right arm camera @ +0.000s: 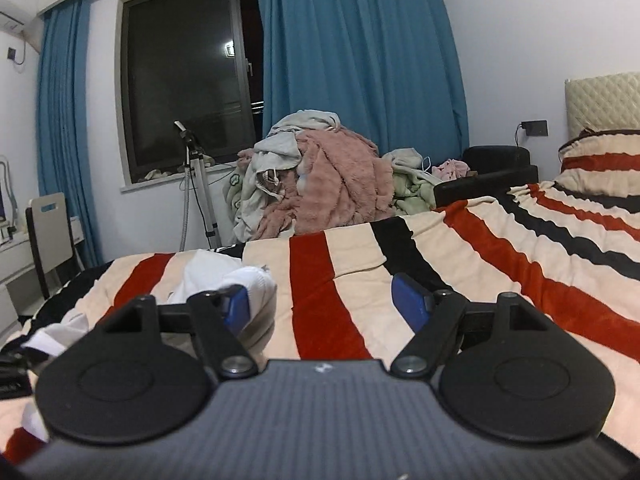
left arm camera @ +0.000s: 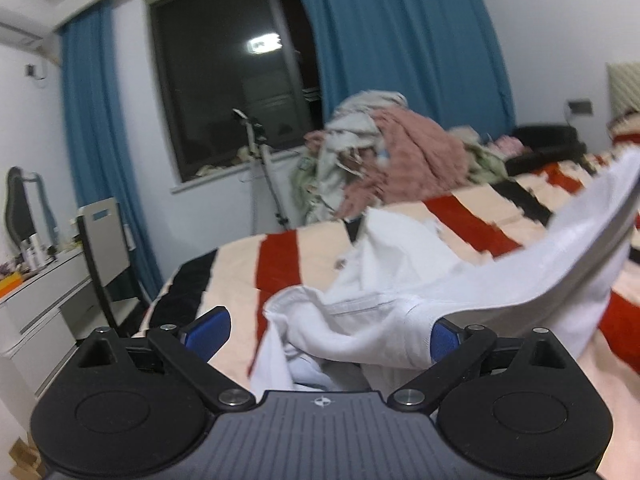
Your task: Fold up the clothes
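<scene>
A white garment [left arm camera: 400, 280] lies crumpled on the striped bed cover [left arm camera: 472, 208]. In the left wrist view it drapes between and over the fingers of my left gripper [left arm camera: 324, 330], whose jaws stand wide apart; one flap rises to the right edge. In the right wrist view my right gripper [right arm camera: 326, 300] is open low over the striped bed cover [right arm camera: 480, 248], and a bunched part of the white garment [right arm camera: 248, 280] lies against its left finger.
A pile of pink and grey clothes [right arm camera: 316, 176] sits at the far side of the bed under blue curtains [right arm camera: 360, 52]. A tripod [right arm camera: 200, 188], a chair [right arm camera: 48, 232] and a white desk [left arm camera: 40, 300] stand at the left. A striped pillow [right arm camera: 600, 160] lies at the right.
</scene>
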`<state>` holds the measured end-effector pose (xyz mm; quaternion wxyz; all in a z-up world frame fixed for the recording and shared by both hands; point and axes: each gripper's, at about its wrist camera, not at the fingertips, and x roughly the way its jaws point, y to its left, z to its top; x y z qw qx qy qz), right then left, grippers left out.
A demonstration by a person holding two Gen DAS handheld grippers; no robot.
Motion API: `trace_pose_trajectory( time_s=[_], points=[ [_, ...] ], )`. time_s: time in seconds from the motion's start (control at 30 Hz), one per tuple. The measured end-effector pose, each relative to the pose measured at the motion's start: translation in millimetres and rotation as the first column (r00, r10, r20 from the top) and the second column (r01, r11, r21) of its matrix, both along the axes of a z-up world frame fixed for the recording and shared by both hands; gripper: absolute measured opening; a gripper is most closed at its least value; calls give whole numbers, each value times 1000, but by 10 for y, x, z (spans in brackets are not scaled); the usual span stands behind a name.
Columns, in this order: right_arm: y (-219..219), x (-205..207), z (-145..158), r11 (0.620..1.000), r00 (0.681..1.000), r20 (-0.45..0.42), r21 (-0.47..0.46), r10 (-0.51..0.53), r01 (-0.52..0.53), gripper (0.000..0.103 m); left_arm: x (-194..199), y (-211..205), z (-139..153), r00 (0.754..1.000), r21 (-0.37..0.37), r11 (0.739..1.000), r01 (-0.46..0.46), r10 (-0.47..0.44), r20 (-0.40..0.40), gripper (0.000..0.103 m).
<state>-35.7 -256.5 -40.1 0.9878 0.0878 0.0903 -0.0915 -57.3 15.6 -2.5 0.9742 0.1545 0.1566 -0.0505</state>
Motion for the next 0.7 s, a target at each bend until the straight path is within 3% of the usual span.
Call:
trace_pose_trajectory(
  time_s=[0.13,0.23,0.33,0.43,0.5,0.7],
  points=[
    [28,1,31,1000,1000,12,-6,18,-18,75,167,-162,-182,1000,90,996,18,-18,-4,99],
    [41,3,18,1000,1000,14,-17,20,-19,75,310,-264,-299,998,212,976,-45,33,57,99],
    [39,38,-25,999,1000,2,-31,7,-7,75,447,-171,-284,986,186,971,-148,131,102,99],
    [43,127,-112,999,999,-45,-42,11,-13,76,517,85,-173,985,16,986,-165,163,54,100],
    [58,217,-178,998,994,-95,-32,46,-49,75,539,206,-130,981,-45,981,-190,192,33,100],
    [248,451,-462,986,959,-266,-101,99,-129,74,567,416,-102,963,-106,957,-269,269,-16,101]
  ],
)
